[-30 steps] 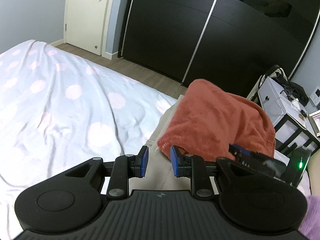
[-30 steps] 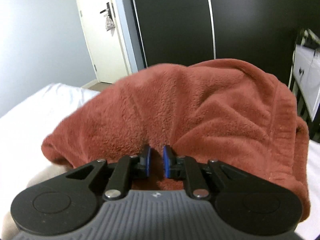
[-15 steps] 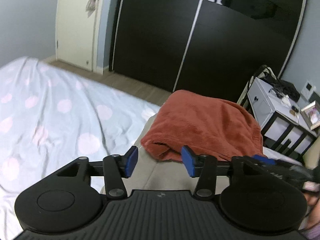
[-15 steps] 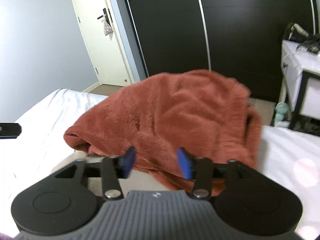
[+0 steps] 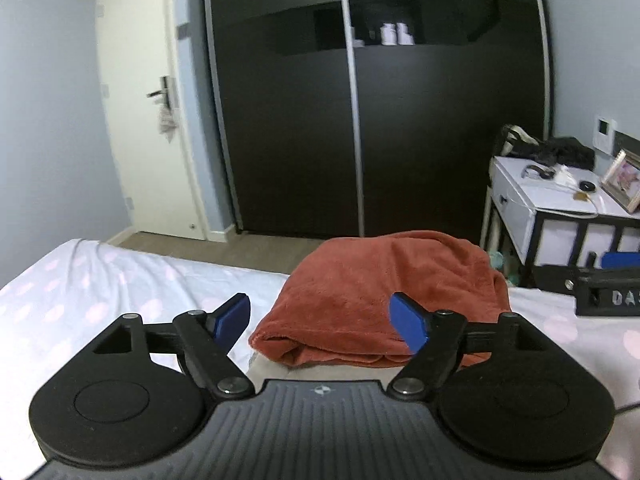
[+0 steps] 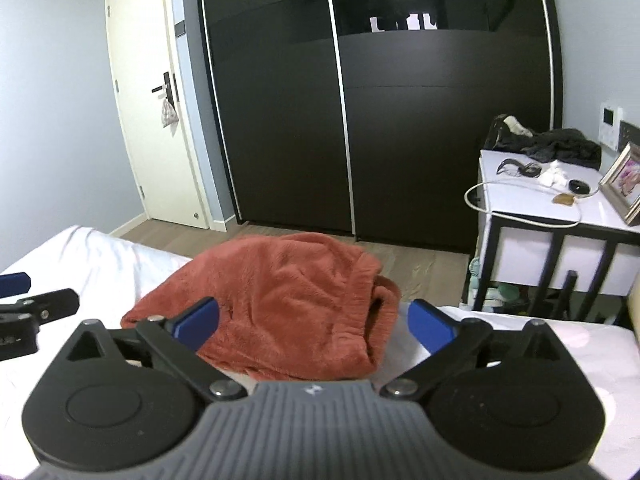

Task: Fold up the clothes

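A folded rust-red fleece garment (image 5: 384,292) (image 6: 288,308) lies on the bed, on top of a beige piece of cloth (image 5: 320,368). My left gripper (image 5: 322,316) hovers just short of the garment's near edge; its jaws are opening wide and hold nothing. My right gripper (image 6: 314,320) hangs above the same garment, its jaws also opening, with no cloth pinched between the blue pads. Each gripper's tip shows at the edge of the other's view.
The bed (image 5: 100,288) has a white sheet with pale pink dots. Beyond it stand a black sliding wardrobe (image 5: 360,120), a cream door (image 5: 140,120) and a white side table (image 6: 552,208) cluttered with a cable, a photo frame and dark clothes.
Both grippers opened from nearly shut to wide and drew back and up from the red garment, which now lies folded and free on the bed.
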